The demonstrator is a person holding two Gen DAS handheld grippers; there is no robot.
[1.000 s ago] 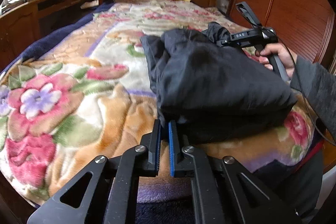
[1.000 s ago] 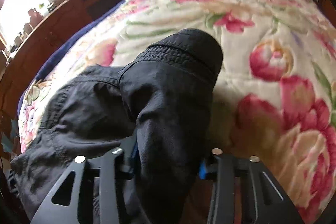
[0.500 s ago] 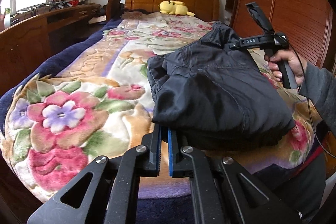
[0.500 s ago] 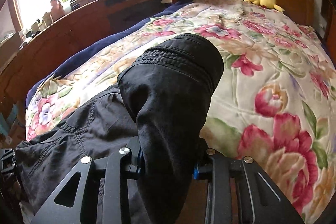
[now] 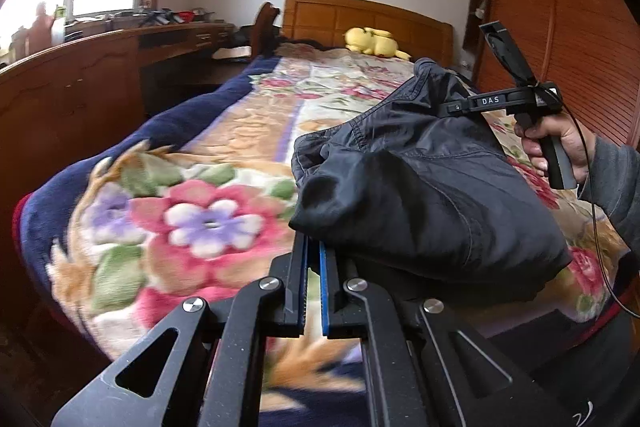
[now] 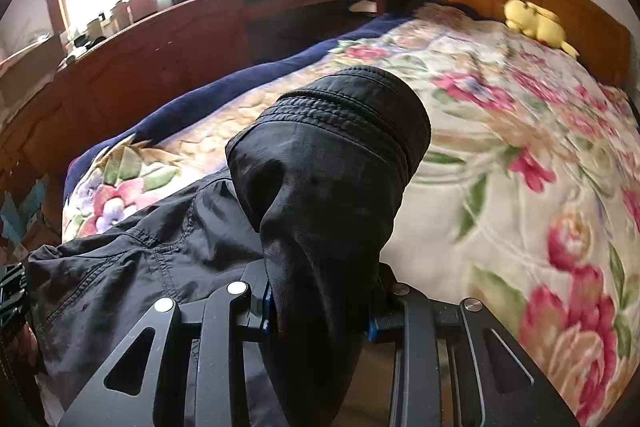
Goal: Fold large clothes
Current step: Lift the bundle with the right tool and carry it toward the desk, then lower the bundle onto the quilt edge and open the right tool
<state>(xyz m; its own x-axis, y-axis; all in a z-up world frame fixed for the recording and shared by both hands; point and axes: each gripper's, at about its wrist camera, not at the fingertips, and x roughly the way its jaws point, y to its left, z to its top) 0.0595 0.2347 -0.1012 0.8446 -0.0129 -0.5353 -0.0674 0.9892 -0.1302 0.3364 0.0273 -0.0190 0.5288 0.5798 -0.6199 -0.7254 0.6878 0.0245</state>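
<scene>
Left tongs (image 5: 313, 259): blue-lined jaws nearly together, only a thin slit showing between them. The tips run under the near edge of the dark garment (image 5: 420, 187); whether a fold is pinched there is hidden by the cloth.
Right tongs (image 6: 320, 301): jaws part-way apart and clamped on a thick rolled wad of the dark garment (image 6: 328, 187), which fills the whole gap. Blue pad edges peek out on both sides of the cloth.
Right tongs, seen from the left wrist (image 5: 450, 107): black body lettered in white, its tip buried in the far upper corner of the garment. A hand (image 5: 554, 143) in a grey sleeve grips the handle, a thin cable trailing down.
Garment position: stretched between the two tongs, over the near end of the bed (image 5: 192, 219). Whether its underside touches the blanket cannot be told.
Hidden or unclear: the garment's full outline is cut off by the tongs and the frame. The blanket near the lens is smeared by motion blur. Items on the worktop (image 6: 168, 27) under the window are washed out by glare.
Materials and shapes: garment is thin, slightly glossy black woven cloth with stitched seams and a ribbed, multi-stitched hem. The blanket is plush, floral in pink, green and cream, with a navy border. The headboard (image 5: 360, 23) is panelled wood, with a yellow plush toy (image 5: 372, 43) lying before it.
</scene>
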